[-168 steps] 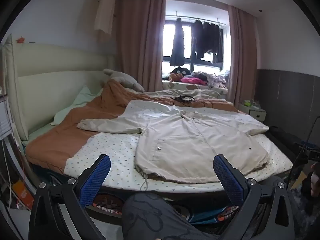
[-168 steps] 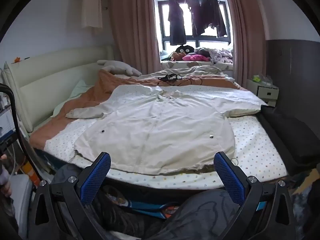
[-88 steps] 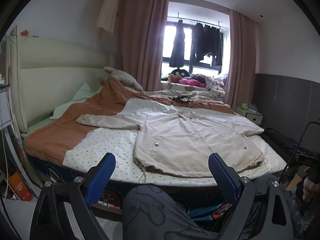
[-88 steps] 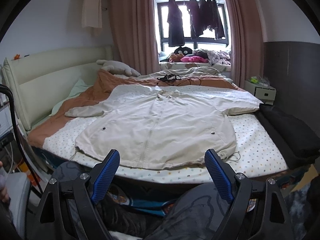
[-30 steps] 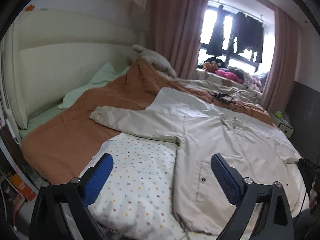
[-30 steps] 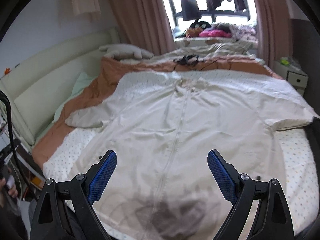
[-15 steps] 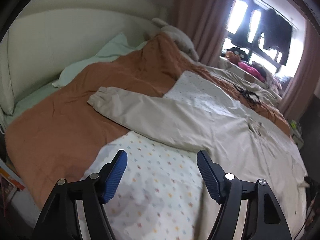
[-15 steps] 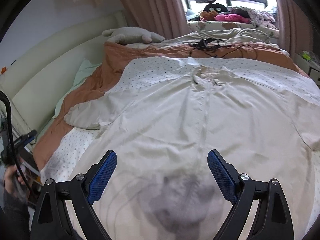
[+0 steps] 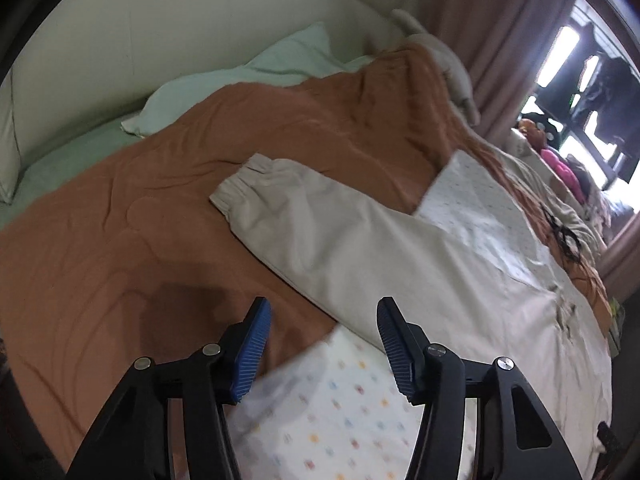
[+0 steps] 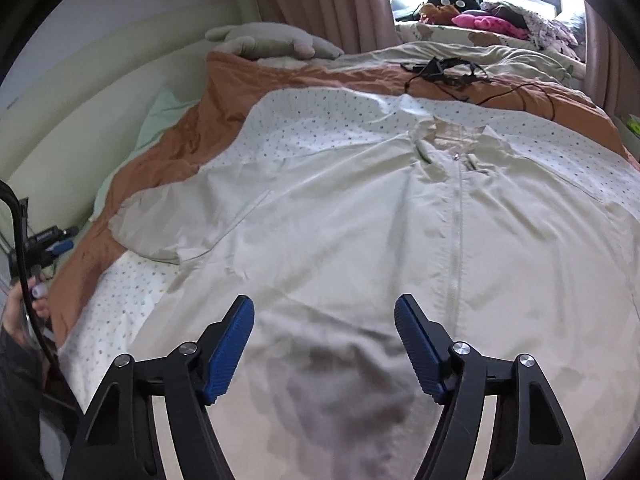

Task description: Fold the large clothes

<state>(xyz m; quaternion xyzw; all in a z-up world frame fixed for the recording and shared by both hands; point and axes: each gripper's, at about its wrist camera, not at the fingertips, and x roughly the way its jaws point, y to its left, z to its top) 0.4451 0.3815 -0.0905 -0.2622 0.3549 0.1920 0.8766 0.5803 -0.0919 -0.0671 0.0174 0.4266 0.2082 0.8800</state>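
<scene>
A large beige zip jacket [image 10: 400, 220] lies flat, front up, on the bed. Its left sleeve [image 9: 320, 232] stretches out across the brown blanket [image 9: 120, 240], ending in an elastic cuff [image 9: 240, 188]. My left gripper [image 9: 322, 320] is open and empty, low over the blanket just short of the sleeve's near edge. My right gripper [image 10: 324, 320] is open and empty, hovering over the jacket's lower body left of the zip [image 10: 456, 232]; its shadow falls on the cloth.
A dotted white sheet [image 9: 320, 408] lies under the jacket. A green pillow [image 9: 248, 76] and cream headboard [image 9: 160, 20] are at the left. A plush toy [image 10: 272, 40] and black cables [image 10: 444, 70] lie at the far side. The other hand shows at the left edge [image 10: 24, 308].
Both grippers have moved forward and down over the bed. The left has swung toward the outstretched sleeve and narrowed a little; the right has come lower over the jacket's body.
</scene>
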